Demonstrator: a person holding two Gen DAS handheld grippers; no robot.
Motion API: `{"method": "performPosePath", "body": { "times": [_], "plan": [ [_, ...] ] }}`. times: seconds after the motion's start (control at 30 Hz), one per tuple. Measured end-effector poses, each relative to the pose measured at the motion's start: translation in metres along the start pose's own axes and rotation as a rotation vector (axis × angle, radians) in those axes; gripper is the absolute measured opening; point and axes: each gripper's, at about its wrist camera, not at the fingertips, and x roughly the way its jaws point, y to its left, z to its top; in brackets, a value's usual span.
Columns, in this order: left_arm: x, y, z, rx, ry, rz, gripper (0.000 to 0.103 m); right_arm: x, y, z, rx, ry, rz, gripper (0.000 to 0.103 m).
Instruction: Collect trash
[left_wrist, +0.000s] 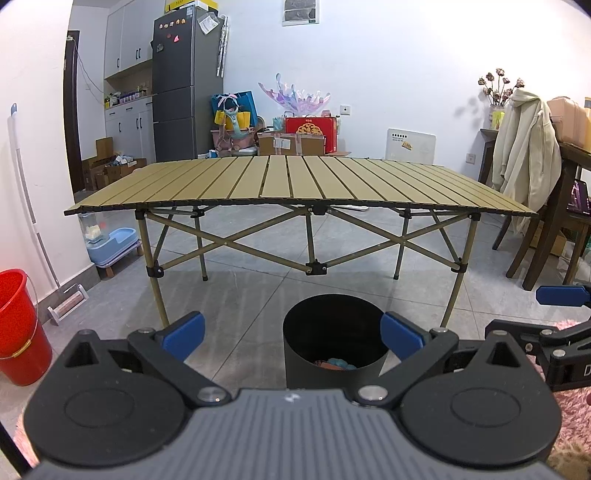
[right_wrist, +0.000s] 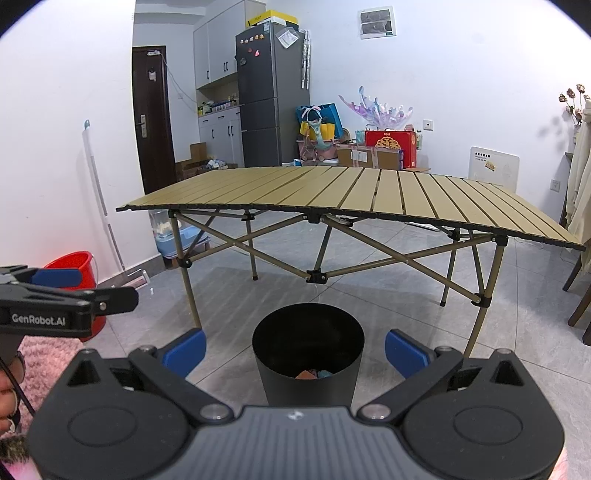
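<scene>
Two black grippers, left gripper (left_wrist: 291, 334) and right gripper (right_wrist: 294, 352): blue pads (left_wrist: 183, 335), silver screws, white "GenRobot.AI" lettering.

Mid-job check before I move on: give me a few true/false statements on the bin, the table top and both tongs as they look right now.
1. The black bin stands on the floor in front of the folding table. True.
2. The bin is empty. False: some orange and blue pieces lie at its bottom.
3. The left tongs are clamped on a piece of trash. False: they are open and hold nothing.
4. The right tongs are open, with the bin showing between their blue pads. True.
5. Trash is scattered over the table top. False: no trash shows on the slats in either view.
6. A red bucket stands on the floor by the wall. True.
</scene>
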Motion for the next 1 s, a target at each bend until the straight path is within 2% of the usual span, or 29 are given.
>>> {"method": "performPosePath", "body": {
  "times": [1.0],
  "plan": [
    [0.0059,0.0005,-0.0044,0.006,0.011,0.009,0.103,-0.0002,0.0004,-0.0006,0.001,0.004,0.001,0.103]
  ]
}}
